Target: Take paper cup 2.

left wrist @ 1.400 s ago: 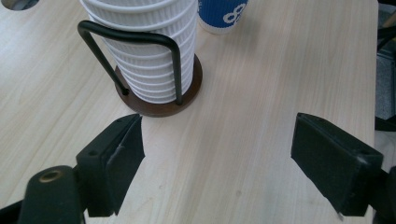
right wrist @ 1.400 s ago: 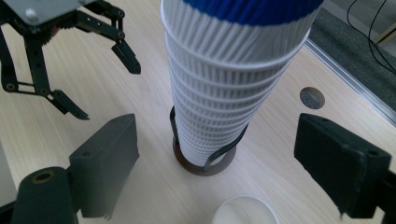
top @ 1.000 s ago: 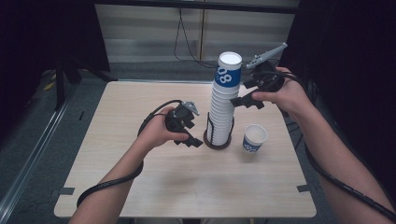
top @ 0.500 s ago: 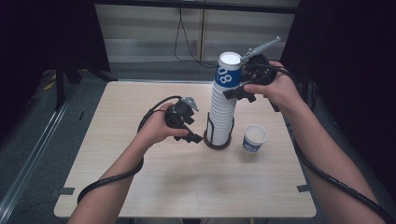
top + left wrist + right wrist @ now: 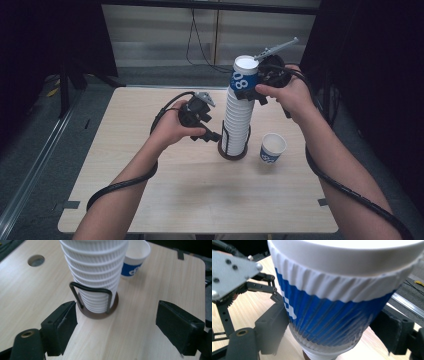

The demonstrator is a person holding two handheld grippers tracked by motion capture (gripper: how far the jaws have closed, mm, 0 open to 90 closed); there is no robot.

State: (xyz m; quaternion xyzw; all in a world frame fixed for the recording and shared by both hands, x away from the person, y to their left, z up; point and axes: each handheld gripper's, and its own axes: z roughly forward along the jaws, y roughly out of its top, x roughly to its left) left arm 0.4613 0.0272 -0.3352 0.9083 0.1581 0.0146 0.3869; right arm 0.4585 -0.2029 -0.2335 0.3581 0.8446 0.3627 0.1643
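A tall stack of ribbed white paper cups [image 5: 236, 120] stands in a dark wire holder [image 5: 232, 151] at the table's middle. Its top cup [image 5: 243, 77] has a blue band with white print. My right gripper [image 5: 251, 91] is up at that top cup [image 5: 332, 307], open, with one jaw on either side of the blue band and close against it. My left gripper [image 5: 214, 135] sits low on the table just left of the holder [image 5: 96, 313], open, and its jaws [image 5: 116, 322] face the base of the stack [image 5: 92, 270].
A single blue and white cup [image 5: 272, 147] stands upright on the table right of the holder, also in the left gripper view [image 5: 135, 255]. The wooden table [image 5: 150, 200] has a round hole [image 5: 36, 260]. Cables trail from both grippers across the table and off its edges.
My right gripper has risen along the stack and moved left to sit around the top cup. The left gripper has shifted slightly toward the holder. The stack has not moved.
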